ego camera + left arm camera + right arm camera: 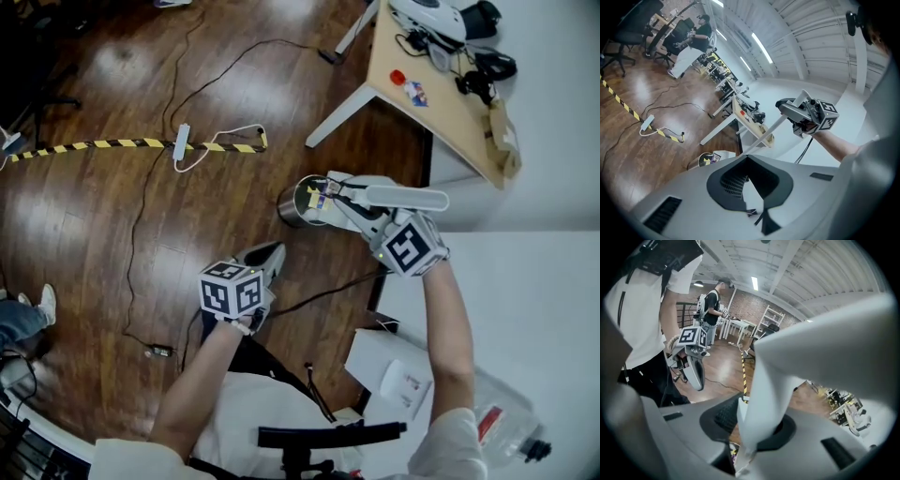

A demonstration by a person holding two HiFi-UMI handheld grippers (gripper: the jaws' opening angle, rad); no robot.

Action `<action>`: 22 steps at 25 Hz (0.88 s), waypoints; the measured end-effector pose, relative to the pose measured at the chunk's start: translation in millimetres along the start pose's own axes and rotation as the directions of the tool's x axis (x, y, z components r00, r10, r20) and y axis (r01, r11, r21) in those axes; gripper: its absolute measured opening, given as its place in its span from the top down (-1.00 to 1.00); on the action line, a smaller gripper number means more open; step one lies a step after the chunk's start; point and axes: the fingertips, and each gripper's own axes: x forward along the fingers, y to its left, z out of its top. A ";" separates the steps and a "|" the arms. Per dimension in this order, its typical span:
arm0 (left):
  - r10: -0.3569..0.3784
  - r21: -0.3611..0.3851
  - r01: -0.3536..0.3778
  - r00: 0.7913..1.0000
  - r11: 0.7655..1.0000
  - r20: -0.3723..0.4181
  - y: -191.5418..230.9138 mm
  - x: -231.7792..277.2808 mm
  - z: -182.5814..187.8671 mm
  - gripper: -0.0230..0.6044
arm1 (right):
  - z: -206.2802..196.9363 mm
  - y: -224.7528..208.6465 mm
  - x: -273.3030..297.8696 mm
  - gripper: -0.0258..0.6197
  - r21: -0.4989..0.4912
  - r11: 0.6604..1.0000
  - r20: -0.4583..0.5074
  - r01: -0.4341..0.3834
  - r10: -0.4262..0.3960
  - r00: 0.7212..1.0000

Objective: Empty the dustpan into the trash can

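Observation:
A round metal trash can [292,208] stands on the wood floor with colourful scraps inside. My right gripper [373,208] is shut on the long white handle [408,198] of the dustpan, whose pan end [345,190] tilts over the can's rim. In the right gripper view the handle [783,376] fills the gap between the jaws [759,427]. My left gripper [265,258] hovers nearer me, left of the can, with a narrow gap and nothing between its jaws [751,187]. In the left gripper view the can [706,159] sits below the slanting handle [765,132] and the right gripper [806,115].
A wooden desk [450,103] with gear on it stands at the upper right, its white leg [339,116] slanting towards the can. Yellow-black tape [122,144], a power strip [181,142] and cables lie on the floor. Papers [394,370] rest on a white surface [534,309].

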 end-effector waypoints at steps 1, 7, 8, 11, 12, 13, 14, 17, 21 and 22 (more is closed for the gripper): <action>0.005 0.000 -0.005 1.000 1.000 0.002 1.5 -0.9 0.7 0.97 | -0.5 0.7 -0.7 0.63 0.004 1.000 -0.001 -0.002 0.002 1.000; 0.016 0.010 -0.016 1.000 1.000 -0.004 0.5 -6.3 -2.2 0.97 | -2.9 4.8 -4.1 0.63 0.021 1.000 0.001 -0.005 0.005 1.000; 0.016 0.013 -0.015 1.000 1.000 -0.007 -0.9 -6.6 -3.6 0.97 | -4.5 4.4 -6.3 0.62 0.025 1.000 0.004 0.004 -0.004 1.000; 0.013 0.031 -0.012 1.000 0.999 -0.023 -5.8 -7.8 -8.9 0.97 | -15.0 -4.9 -23.2 0.62 0.073 0.994 0.031 0.077 -0.080 0.996; 0.012 0.041 -0.011 0.999 0.999 -0.031 -7.6 -8.5 -11.3 0.97 | -22.2 -11.8 -33.4 0.62 0.116 0.986 0.041 0.120 -0.125 0.991; 0.012 0.052 -0.010 0.999 0.999 -0.042 -9.6 -9.4 -13.8 0.97 | -32.1 -20.5 -46.1 0.62 0.172 0.970 0.044 0.170 -0.180 0.983; 0.012 0.066 -0.009 0.999 0.998 -0.053 -11.9 -10.4 -16.2 0.97 | -44.5 -30.6 -61.3 0.62 0.236 0.945 0.038 0.226 -0.241 0.970; 0.017 0.113 -0.006 0.996 0.994 -0.091 -21.5 -12.2 -21.5 0.97 | -90.5 -60.4 -115.0 0.62 0.401 0.830 -0.008 0.387 -0.419 0.908; 0.032 0.169 -0.010 0.991 0.986 -0.128 -38.3 -5.8 -33.6 0.97 | -145.2 -69.4 -174.6 0.62 0.526 0.695 -0.040 0.490 -0.555 0.831; 0.035 0.183 -0.010 0.990 0.983 -0.137 -42.4 -3.2 -36.4 0.97 | -154.0 -66.6 -185.0 0.62 0.547 0.672 -0.043 0.500 -0.574 0.818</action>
